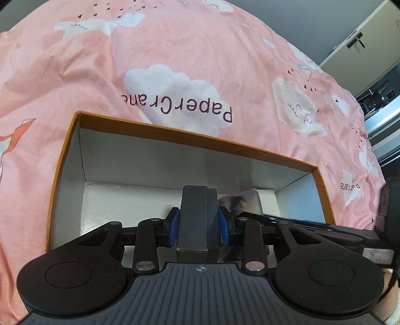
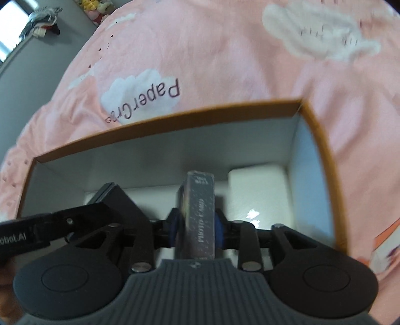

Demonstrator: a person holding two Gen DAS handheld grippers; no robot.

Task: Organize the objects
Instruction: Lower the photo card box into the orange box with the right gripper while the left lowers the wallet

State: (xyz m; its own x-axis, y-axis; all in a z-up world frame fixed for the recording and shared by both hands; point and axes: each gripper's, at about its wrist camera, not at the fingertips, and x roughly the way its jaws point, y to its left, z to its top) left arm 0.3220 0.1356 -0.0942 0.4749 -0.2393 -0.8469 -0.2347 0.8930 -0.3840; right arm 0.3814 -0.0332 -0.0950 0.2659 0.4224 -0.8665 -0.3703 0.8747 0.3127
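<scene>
An open cardboard box (image 1: 190, 136) (image 2: 175, 117) with an orange rim and white inside lies on a pink bedspread. My left gripper (image 1: 199, 225) is shut on a dark grey textured box (image 1: 195, 215), held upright just over the cardboard box's near side. That grey box (image 2: 117, 200) also shows at the left of the right wrist view. My right gripper (image 2: 196, 227) has an upright photo card box (image 2: 200, 212) between its blue pads, low inside the cardboard box. The pads look just clear of its sides, though the view is blurred. A white block (image 2: 257, 190) lies in the far right corner.
The pink bedspread (image 1: 200, 62) with cloud prints surrounds the cardboard box on all sides. A cupboard (image 1: 362, 42) stands beyond the bed at upper right. Plush toys (image 2: 97, 7) sit past the bed's far edge. The cardboard box's floor at far left (image 1: 125, 200) is bare.
</scene>
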